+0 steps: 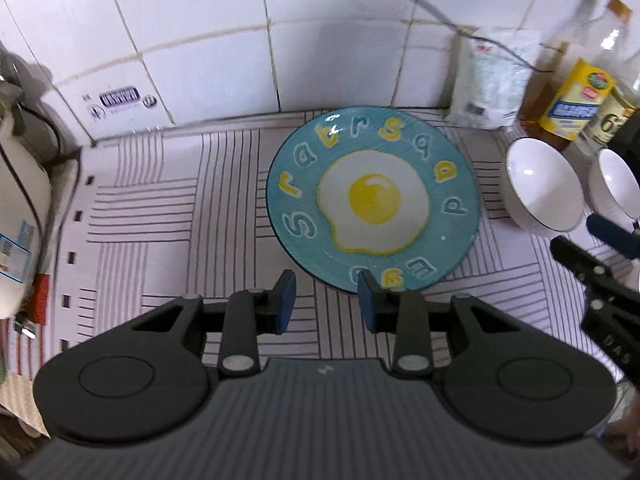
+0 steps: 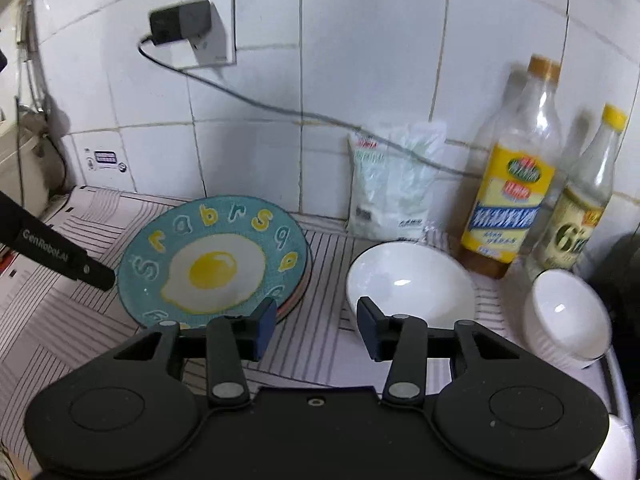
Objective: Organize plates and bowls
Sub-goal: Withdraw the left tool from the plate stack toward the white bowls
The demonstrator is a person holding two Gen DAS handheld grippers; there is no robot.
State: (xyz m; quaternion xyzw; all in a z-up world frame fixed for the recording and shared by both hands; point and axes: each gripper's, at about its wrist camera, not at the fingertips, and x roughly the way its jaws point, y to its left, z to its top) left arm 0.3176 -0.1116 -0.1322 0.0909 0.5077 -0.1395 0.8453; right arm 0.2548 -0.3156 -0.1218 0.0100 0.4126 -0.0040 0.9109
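Egg-print plate (image 1: 372,200) is lying on the striped mat (image 1: 160,216), atop other plates; two white bowls (image 2: 412,284) are sitting beside it. I am hovering left gripper (image 1: 326,300) and right gripper (image 2: 316,322), jaws apart, empty; next I judge nesting the bowls

A striped cloth (image 2: 312,344) covers the worktop (image 2: 612,364), which runs back to a white tiled wall (image 2: 360,60). Leaning against the tiles is a white plastic bag (image 2: 394,184) of something powdery. Just beside it stand two bottles: a tall one with a yellow label (image 2: 510,184), and a shorter one with a yellow cap (image 2: 580,208). Higher up, a black adapter (image 2: 180,20) sits in a wall socket (image 2: 212,36), its cable (image 2: 248,100) trailing across the tiles behind the bag.
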